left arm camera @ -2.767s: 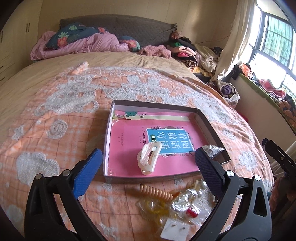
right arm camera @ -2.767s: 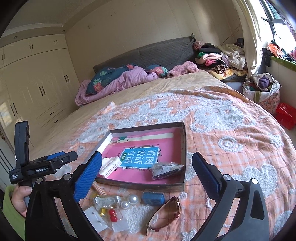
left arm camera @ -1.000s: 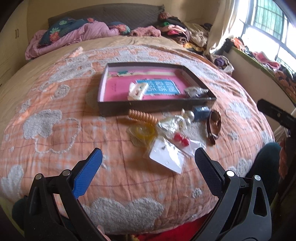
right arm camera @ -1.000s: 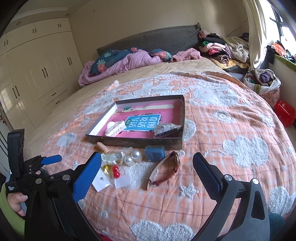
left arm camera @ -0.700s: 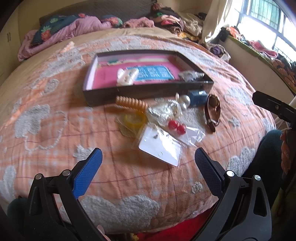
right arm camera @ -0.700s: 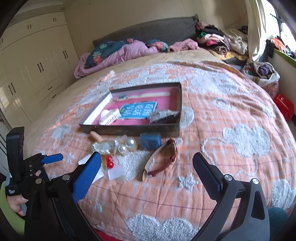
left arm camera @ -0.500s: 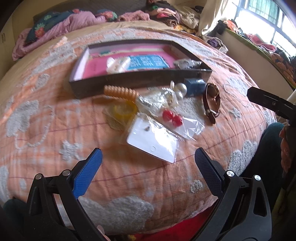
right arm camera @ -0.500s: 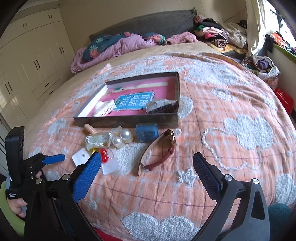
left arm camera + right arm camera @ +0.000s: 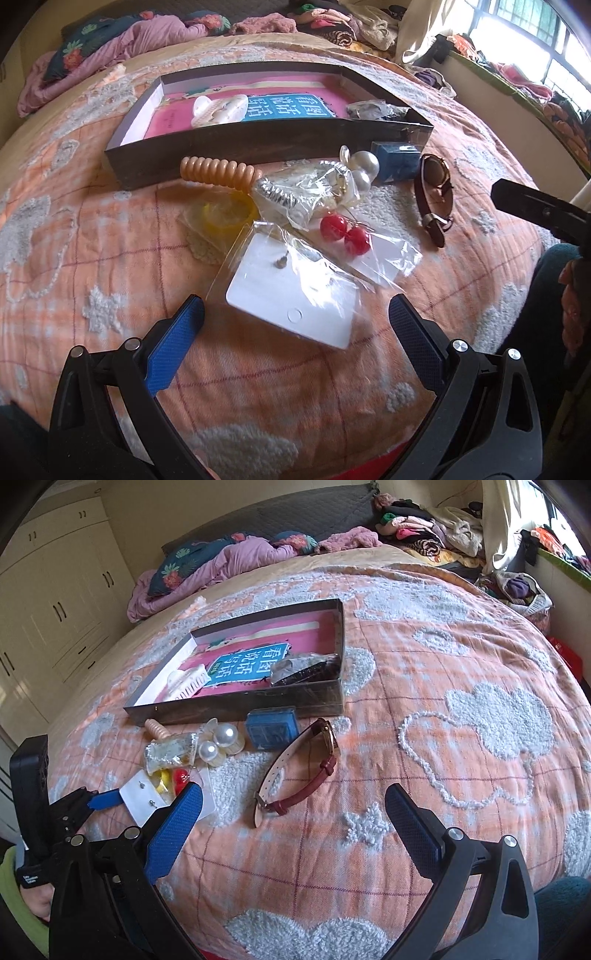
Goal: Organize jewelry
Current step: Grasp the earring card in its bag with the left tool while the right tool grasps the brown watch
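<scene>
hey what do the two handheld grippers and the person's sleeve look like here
Both grippers, left and right, look alike: black plastic frames with silver bolt heads, and two flat fingers faced with blue, finely textured pads. In the right wrist view, the left gripper's black handle carries a small white label, too small to read. The hand gripping it wears a light green sleeve.

Glossy pearl earrings (image 9: 218,740) lie on a tufted cloth bedspread (image 9: 461,709).
</scene>
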Demonstrator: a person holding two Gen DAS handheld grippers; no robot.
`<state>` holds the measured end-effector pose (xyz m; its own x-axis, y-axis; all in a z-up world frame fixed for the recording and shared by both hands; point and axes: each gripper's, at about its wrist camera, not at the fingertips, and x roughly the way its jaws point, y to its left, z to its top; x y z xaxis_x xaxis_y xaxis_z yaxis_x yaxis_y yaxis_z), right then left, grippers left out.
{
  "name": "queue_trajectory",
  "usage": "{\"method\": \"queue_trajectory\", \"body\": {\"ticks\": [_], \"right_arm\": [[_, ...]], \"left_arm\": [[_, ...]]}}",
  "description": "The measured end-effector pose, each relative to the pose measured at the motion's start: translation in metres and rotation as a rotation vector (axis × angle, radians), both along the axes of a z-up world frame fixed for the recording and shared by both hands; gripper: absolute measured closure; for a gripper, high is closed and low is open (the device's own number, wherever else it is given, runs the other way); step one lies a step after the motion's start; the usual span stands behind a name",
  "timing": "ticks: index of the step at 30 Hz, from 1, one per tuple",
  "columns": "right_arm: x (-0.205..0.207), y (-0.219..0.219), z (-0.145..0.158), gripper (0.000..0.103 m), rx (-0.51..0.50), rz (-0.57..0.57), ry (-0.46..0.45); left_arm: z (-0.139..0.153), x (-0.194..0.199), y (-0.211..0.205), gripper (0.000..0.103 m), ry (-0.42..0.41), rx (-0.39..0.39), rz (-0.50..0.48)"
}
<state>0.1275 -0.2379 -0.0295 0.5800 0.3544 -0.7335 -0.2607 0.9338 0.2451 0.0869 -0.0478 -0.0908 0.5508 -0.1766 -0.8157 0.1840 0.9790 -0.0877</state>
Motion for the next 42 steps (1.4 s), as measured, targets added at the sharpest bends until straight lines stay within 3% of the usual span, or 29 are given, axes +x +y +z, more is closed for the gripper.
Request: {"method": "queue_trajectory", "body": {"ticks": [4,8,14,17,18,19,20,27,28,37,42], "right_arm": [[0.004,0.0,-0.004,0.005,-0.007,-0.003,0.005],[0.012,0.003,-0.008,0.005,-0.029,-0.006,0.007],[0.039,0.015,-0.022,0.005,-0.069,0.003,0.057],[0.052,0.024,-0.026,0.006,-0.112,0.007,0.065],[0.055,0.027,-0.029,0.015,-0.123,0.014,0.067],[0.058,0.03,-0.032,0.034,-0.138,0.022,0.074],[0.062,0.034,-0.038,0.042,-0.156,0.041,0.095],[0.047,0.029,-0.034,0.07,-0.152,0.068,0.035],[0.044,0.026,-0.031,0.073,-0.143,0.064,0.024],[0.031,0.007,-0.015,0.076,-0.077,0.035,-0.01],[0.031,0.006,-0.015,0.076,-0.069,0.04,-0.007]], "left_arm": [[-0.002,0.004,-0.002,0.011,-0.02,0.039,-0.003],[-0.001,0.006,-0.003,0.044,-0.036,0.065,-0.015],[0.004,0.005,0.006,0.074,-0.05,0.053,0.003],[0.005,0.007,0.014,0.079,-0.033,0.0,0.008],[0.006,0.006,0.017,0.079,-0.03,-0.018,0.011],[0.006,0.006,0.018,0.08,-0.029,-0.028,0.014],[0.007,0.005,0.02,0.081,-0.028,-0.04,0.017],[0.021,-0.005,0.035,0.084,-0.048,-0.105,0.047],[0.024,-0.006,0.037,0.095,-0.056,-0.111,0.047],[0.035,-0.011,0.057,0.094,-0.039,-0.193,0.067],[0.039,-0.014,0.062,0.094,-0.041,-0.202,0.07]]}}
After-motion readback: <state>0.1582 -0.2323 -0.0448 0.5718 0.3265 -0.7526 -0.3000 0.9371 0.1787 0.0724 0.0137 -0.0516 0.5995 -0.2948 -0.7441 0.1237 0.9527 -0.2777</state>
